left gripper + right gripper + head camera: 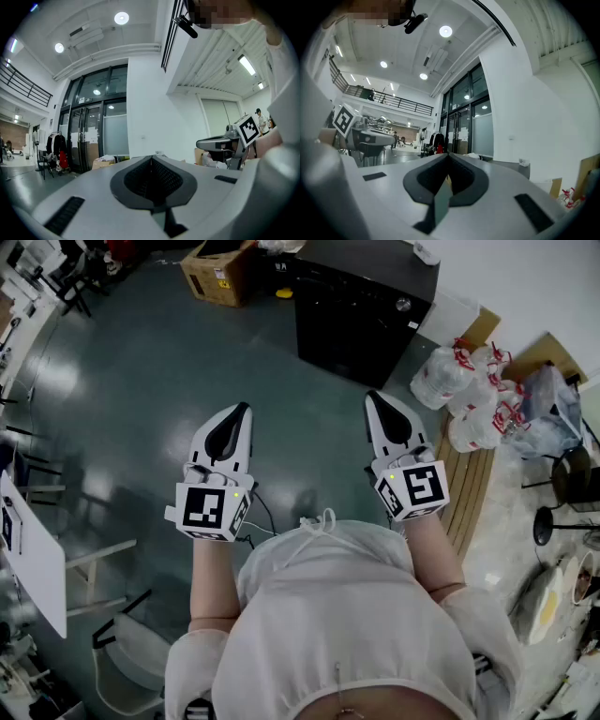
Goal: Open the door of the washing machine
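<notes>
Both our left gripper [240,414] and right gripper [376,399] are clenched empty, well short of the dark washing machine [361,310] at the floor's [141,381] far edge. Its door we cannot read, so approach or retreat both fit.
</notes>
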Demonstrator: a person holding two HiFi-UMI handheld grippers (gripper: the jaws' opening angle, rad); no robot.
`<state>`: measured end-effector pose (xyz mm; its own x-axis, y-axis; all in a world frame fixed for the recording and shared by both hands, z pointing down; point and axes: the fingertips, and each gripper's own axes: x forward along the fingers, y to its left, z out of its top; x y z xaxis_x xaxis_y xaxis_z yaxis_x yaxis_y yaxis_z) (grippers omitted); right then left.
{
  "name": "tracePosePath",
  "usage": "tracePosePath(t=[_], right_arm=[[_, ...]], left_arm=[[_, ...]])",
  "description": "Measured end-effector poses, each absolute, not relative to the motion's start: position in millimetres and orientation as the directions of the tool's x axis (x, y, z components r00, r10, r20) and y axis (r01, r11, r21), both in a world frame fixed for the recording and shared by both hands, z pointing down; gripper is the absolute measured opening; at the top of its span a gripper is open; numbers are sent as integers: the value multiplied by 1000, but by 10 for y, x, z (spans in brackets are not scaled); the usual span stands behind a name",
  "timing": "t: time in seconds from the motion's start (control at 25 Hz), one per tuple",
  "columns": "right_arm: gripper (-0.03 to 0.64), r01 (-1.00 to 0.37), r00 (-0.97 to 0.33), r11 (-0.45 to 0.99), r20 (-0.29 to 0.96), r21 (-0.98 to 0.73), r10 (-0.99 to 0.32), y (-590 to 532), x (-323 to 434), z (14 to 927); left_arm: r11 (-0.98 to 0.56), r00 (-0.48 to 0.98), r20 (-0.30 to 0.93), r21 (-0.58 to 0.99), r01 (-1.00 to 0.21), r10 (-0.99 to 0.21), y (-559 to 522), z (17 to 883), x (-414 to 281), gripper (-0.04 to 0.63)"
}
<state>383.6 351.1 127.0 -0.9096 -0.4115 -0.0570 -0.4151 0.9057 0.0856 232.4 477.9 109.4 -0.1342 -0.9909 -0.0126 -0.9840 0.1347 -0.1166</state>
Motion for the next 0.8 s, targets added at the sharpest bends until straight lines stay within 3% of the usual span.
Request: tracePosePath(t=[0.68, 0.72, 0.76, 0.8], right_arm=[[6, -435, -901, 900, -2, -14, -435, 3574, 3577, 1471], [27, -435, -900, 900, -13, -33, -436, 3567, 3544, 1480], [227, -428, -903, 902, -26, -46, -430, 3565, 3498, 1482], [359, -421, -905, 906, -35, -50, -423, 3562, 3443, 1482]], left_arm=[[128, -128, -2, -92, -988, -992, 4937, 1247, 2037, 21], [133, -134, 1, -91, -987, -991, 4969, 1268, 2003, 21], [141, -142, 4, -88, -986, -990, 5000, 1288, 1961, 21], [151, -152, 8, -84, -985, -988, 5026, 1307, 1911, 21]])
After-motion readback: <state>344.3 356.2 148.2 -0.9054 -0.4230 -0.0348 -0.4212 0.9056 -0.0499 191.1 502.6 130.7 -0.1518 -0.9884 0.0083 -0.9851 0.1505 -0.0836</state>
